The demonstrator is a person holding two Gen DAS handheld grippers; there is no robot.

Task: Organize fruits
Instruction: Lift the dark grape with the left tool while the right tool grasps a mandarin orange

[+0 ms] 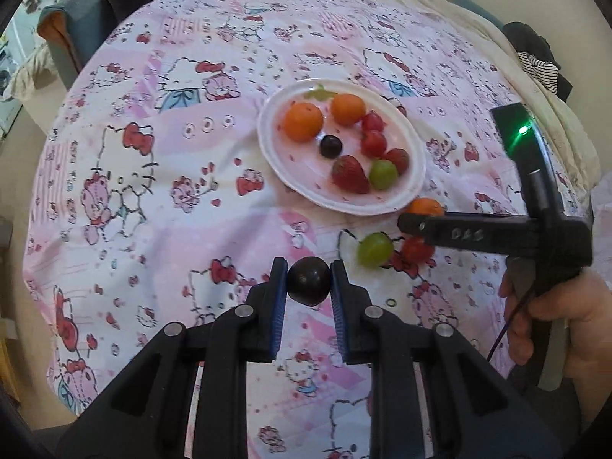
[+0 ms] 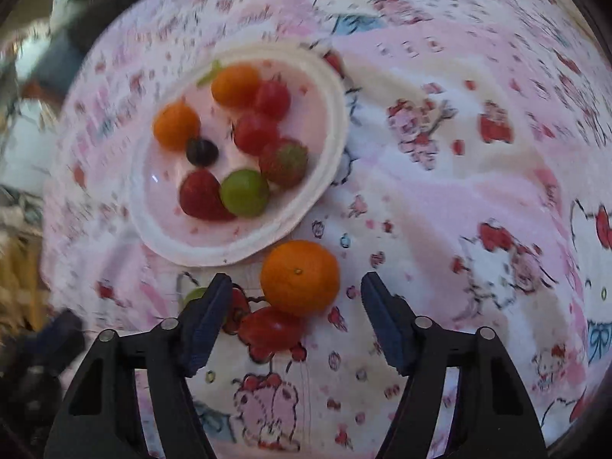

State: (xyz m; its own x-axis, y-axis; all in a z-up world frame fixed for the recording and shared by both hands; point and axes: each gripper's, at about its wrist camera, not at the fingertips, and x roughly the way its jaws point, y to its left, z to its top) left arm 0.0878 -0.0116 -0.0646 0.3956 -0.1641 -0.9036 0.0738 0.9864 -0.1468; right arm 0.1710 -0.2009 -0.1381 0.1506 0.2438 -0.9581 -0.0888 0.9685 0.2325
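The left tool (image 1: 309,281) is clamped on a dark grape (image 1: 308,280), lifted clear of the pink patterned cloth (image 1: 153,229), probably so it can travel to the white plate (image 1: 415,176) at about one o'clock, where oranges, strawberries, tomatoes and grapes already sit. The right tool (image 2: 296,287) stands apart, its pads touching nothing, with the loose orange (image 2: 300,277) between them, just off the plate's five o'clock rim. A green grape (image 1: 375,249) and a red tomato (image 1: 417,249) also wait there, seemingly next for gathering.

A dark grape (image 1: 309,281) is held off the cloth; an orange (image 2: 300,277) lies beside the white plate (image 2: 329,114).
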